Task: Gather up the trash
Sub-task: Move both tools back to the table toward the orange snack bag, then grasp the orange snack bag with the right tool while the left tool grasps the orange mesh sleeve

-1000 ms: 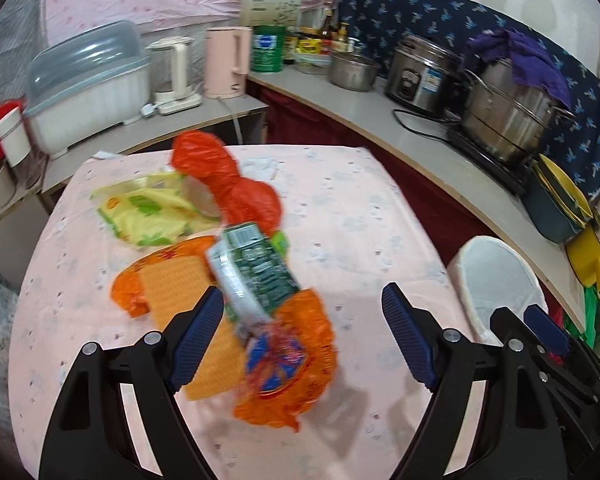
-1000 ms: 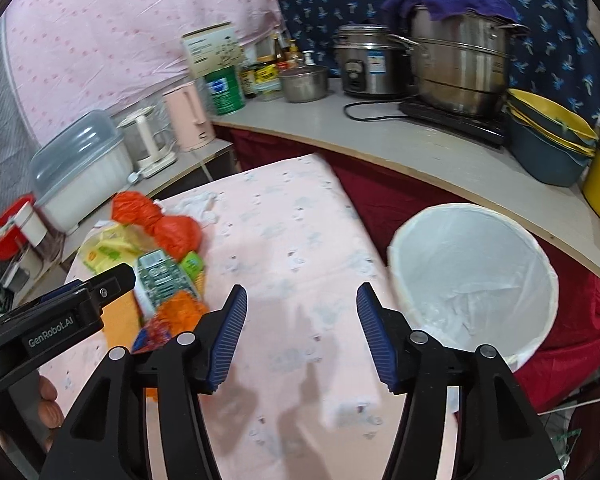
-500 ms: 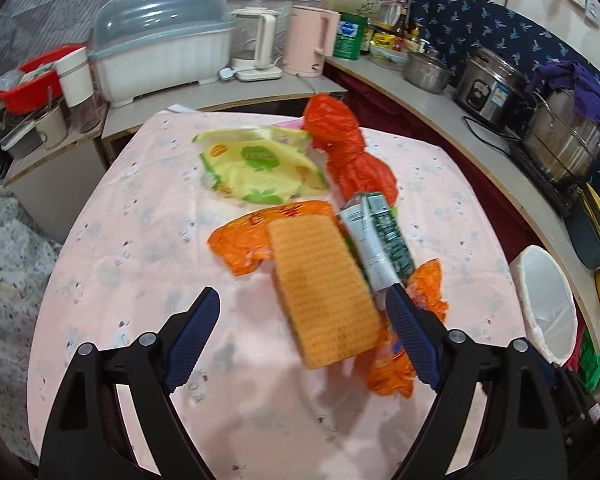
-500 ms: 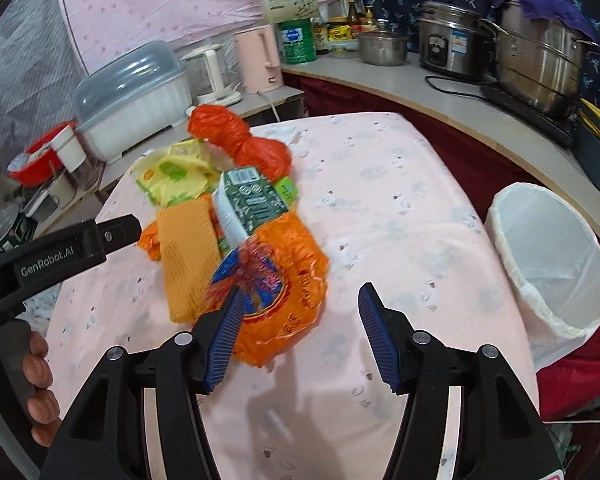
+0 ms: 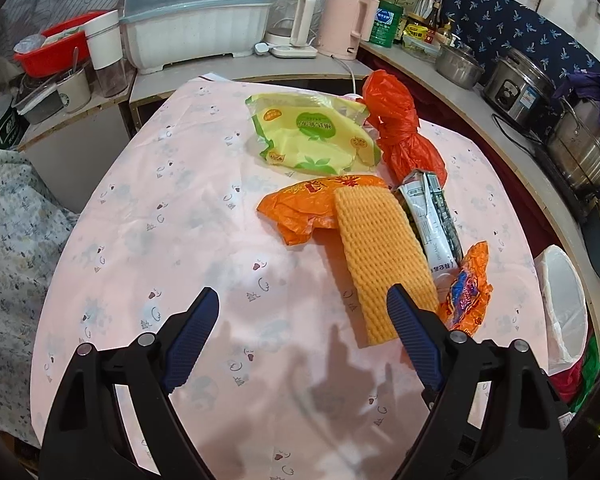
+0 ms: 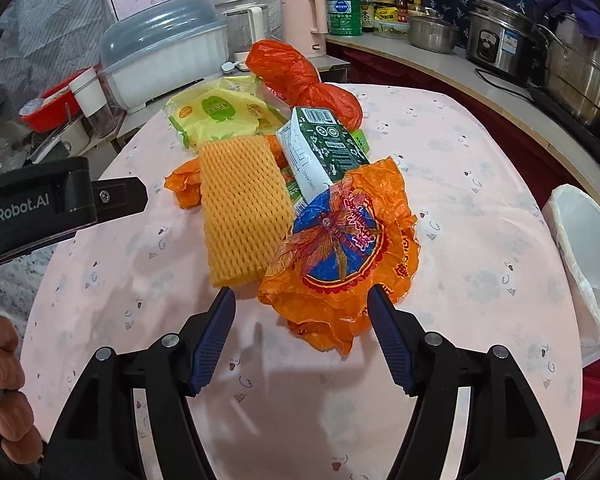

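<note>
— Trash [image 6: 260,184] heaped mid-table; bin [image 6: 584,264] beside the far edge. Right gripper [image 6: 302,316], empty, just widened over the orange wrapper [image 6: 340,256].
— Left gripper [image 5: 300,328] gapes, empty. Slick film could slip; carton [image 6: 324,152] overlaps, might drag along.

Both grippers are built of black plastic arms with silver pivot screws; the left gripper [image 5: 302,316] and right gripper [image 6: 301,312] are fitted with ribbed blue pads [image 6: 214,340]. White "GenRobot.AI" lettering is printed on the left gripper's black housing, seen from the right wrist view.
</note>
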{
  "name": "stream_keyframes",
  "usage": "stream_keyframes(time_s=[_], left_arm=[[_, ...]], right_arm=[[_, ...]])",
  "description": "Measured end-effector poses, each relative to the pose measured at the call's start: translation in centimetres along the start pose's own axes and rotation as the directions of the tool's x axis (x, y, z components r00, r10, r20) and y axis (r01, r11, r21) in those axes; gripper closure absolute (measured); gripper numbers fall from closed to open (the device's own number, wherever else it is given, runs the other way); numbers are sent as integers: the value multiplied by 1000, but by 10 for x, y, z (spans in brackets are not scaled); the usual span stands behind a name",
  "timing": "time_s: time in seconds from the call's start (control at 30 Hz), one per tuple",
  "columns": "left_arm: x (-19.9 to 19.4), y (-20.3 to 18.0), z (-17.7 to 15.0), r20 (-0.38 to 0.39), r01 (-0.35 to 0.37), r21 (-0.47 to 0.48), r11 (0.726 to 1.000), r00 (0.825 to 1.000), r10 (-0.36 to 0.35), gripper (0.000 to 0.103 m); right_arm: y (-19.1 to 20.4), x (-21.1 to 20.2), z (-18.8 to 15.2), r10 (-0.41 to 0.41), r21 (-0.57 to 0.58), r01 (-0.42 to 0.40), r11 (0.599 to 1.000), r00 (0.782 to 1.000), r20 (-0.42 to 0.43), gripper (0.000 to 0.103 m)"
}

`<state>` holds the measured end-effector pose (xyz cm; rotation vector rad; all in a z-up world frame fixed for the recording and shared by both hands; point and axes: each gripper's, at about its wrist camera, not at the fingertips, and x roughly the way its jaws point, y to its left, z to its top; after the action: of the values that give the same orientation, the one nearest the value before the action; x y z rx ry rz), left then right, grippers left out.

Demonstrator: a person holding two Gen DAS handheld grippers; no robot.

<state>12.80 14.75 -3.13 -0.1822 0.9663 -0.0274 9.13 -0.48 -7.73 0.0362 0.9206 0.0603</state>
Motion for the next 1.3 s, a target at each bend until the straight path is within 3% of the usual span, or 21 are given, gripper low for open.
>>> stream_keyframes(time_s=[0.1,0.2,0.27,0.3,0.7,0.73,0.8,1.0,1.1,1.3], left_arm=[[4,-1,-2,-10,3,5,1000,1000,-3,21],[10,-7,-4,-25,14,16,1000,1000,-14,21],[16,-11,-5,-38,27,22,999,999,-27,21],[19,-14,-5,-45,35,24,999,998,-34,21],[55,-57,-2,-89,99,21,995,991,-96,24],[55,-59,-1,-84,104,22,994,991,-102,26],[56,-59,0,-88,111,19,994,990,-109,49],[58,-57,-5,-106,126,59,990,987,-120,92],[57,-54,-10,-115,142,77,987,984,-132,101],[50,-51,-16,-105,152,86,985,984,-143,103]], right_arm=[[-2,7,0,-22,0,22,1000,1000,-8,40],[-9,10,0,-20,15,20,1000,1000,-20,62],[-17,11,0,-18,24,19,1000,1000,-24,85],[-19,11,1,-14,29,14,999,1000,-23,89],[-66,-28,25,-52,87,46,995,996,73,91],[-68,-31,28,-58,81,52,995,995,79,91],[-72,-37,34,-83,66,77,995,993,88,91],[-69,-45,42,-126,34,123,992,988,94,91],[-66,-46,44,-130,30,128,991,987,94,91],[-50,-45,47,-123,8,122,992,988,98,91]])
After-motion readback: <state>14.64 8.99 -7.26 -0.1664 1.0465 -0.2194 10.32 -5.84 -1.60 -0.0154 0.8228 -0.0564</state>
